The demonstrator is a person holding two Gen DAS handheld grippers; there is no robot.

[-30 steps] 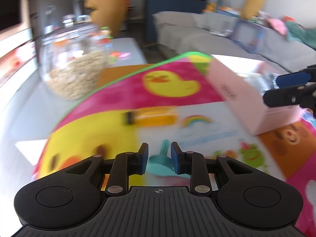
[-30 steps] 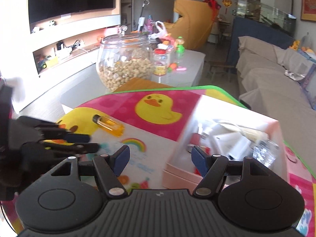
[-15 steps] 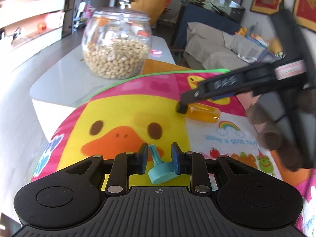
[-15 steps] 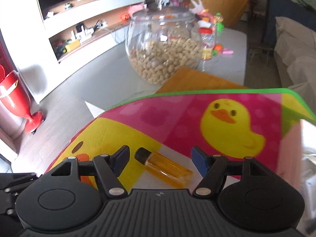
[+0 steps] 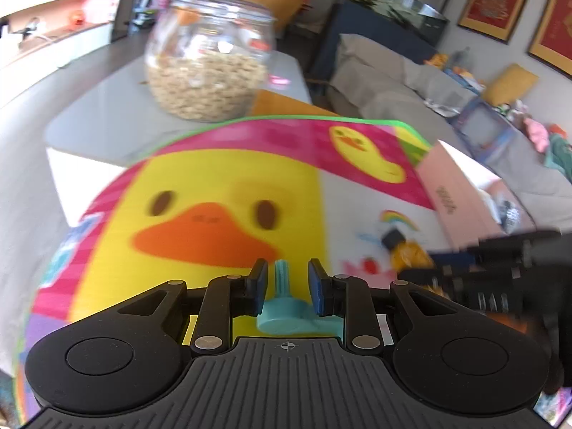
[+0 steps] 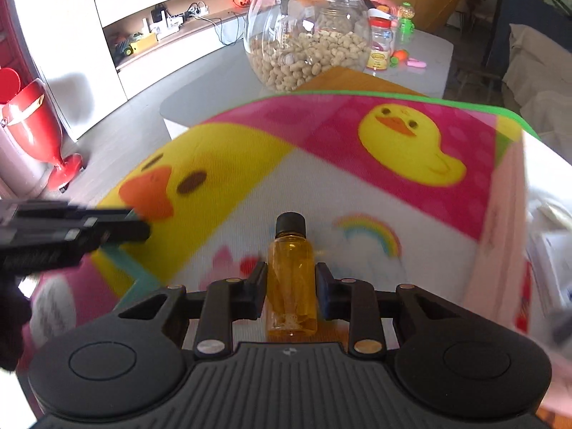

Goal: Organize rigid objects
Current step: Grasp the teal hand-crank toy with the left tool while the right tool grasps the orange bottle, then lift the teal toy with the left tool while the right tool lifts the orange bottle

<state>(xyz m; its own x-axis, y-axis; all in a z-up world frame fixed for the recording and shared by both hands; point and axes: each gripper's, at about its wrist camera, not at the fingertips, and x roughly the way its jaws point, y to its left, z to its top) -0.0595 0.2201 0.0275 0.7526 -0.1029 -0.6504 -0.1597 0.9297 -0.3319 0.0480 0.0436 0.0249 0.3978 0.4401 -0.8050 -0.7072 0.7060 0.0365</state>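
Note:
My left gripper (image 5: 285,282) is shut on a small teal plastic piece (image 5: 282,307) with a ribbed stem and a flat base, held over the yellow duck print of the play mat (image 5: 221,178). My right gripper (image 6: 290,284) is shut on an amber bottle (image 6: 291,268) with a black cap, which points away from me just above the mat. The bottle also shows, blurred, in the left wrist view (image 5: 404,250), with the right gripper (image 5: 500,261) at the right edge. The left gripper shows at the left of the right wrist view (image 6: 71,236).
A pink open box (image 5: 461,193) with several items inside stands on the mat's right side, also at the right wrist view's edge (image 6: 507,214). A glass jar of peanuts (image 6: 307,35) stands on the grey table beyond the mat. A sofa (image 5: 411,89) lies behind.
My right gripper has come down around the amber bottle and closed on it, turning it cap-forward. My left gripper still holds the teal piece and has swung back toward the duck print.

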